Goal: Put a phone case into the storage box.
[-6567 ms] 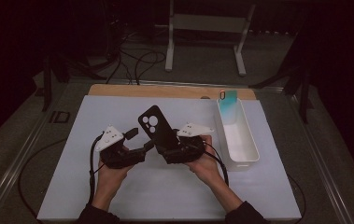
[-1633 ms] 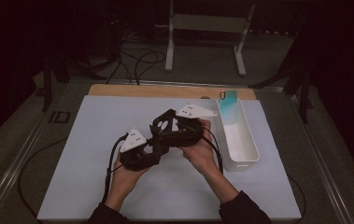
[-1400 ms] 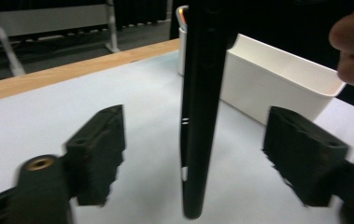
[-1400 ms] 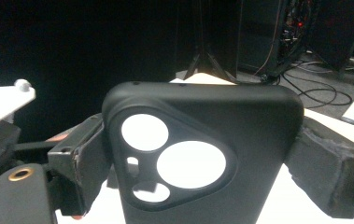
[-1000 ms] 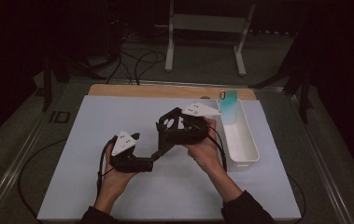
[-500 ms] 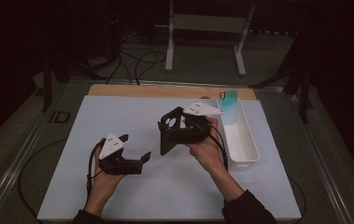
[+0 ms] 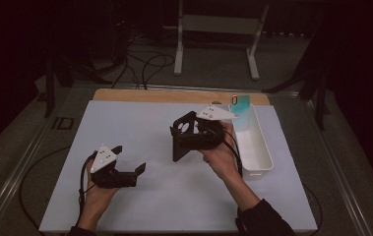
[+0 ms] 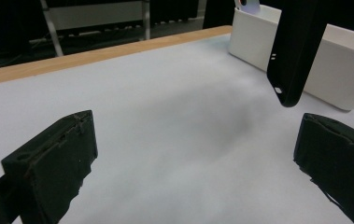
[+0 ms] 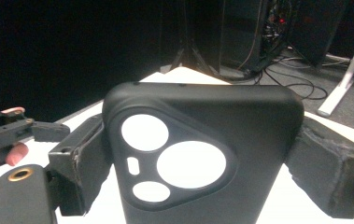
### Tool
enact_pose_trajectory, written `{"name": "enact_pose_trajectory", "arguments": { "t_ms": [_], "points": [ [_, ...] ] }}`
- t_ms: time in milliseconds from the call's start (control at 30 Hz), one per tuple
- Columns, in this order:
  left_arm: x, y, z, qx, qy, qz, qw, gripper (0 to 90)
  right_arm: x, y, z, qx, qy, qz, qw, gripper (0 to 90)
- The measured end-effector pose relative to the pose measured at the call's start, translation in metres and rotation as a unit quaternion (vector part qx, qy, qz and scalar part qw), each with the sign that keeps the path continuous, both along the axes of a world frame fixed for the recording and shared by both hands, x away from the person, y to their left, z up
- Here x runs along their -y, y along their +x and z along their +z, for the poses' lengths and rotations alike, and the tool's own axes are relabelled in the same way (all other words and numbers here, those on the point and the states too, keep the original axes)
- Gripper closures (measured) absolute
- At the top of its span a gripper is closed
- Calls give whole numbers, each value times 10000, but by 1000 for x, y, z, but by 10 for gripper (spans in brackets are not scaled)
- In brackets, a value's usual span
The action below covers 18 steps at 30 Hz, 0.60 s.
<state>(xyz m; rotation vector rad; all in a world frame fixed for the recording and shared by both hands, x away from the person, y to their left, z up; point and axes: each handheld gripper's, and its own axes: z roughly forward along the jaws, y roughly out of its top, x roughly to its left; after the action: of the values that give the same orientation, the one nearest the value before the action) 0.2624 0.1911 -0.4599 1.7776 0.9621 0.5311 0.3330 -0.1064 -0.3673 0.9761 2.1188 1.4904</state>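
A black phone case (image 7: 184, 139) with a triangular camera cut-out stands nearly upright above the white mat (image 7: 139, 123), my right gripper (image 7: 196, 135) shut on its two long edges. In the right gripper view the case (image 9: 202, 154) sits squeezed between both jaws. My left gripper (image 7: 130, 158) hovers low at the front left of the mat, open and holding nothing. In the left gripper view its jaws stand wide apart (image 8: 195, 163) over bare mat, and the case's lower end (image 8: 296, 46) hangs at the upper right.
A long white bin (image 7: 255, 147) lies along the mat's right side, seen side-on as the bin (image 8: 343, 60) in the left gripper view. A teal item (image 7: 240, 103) stands at its far end. A wooden strip (image 7: 174, 96) borders the far edge. Cables trail from both grippers.
Both grippers were together at the case. The left gripper has let go, opened and drawn back to the front left. The right gripper keeps the case, raised toward the bin.
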Motion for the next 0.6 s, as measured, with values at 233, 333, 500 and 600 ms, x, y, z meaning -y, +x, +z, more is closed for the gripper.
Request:
{"name": "enact_pose_trajectory", "arguments": {
  "t_ms": [233,333,500,600],
  "points": [
    [-12,-6,-10,20,69,126,9999,4,4,2,0,-13,-26,-54,10000,131],
    [-21,-11,-15,27,64,250,9997,4,6,3,1,-13,-35,-84,10000,132],
    [-30,-14,-22,48,85,404,9991,4,8,5,1,-2,-68,-104,9999,132],
    [-32,-16,-25,66,91,455,9989,4,9,6,1,-19,-74,-117,9999,132]
  ]
}}
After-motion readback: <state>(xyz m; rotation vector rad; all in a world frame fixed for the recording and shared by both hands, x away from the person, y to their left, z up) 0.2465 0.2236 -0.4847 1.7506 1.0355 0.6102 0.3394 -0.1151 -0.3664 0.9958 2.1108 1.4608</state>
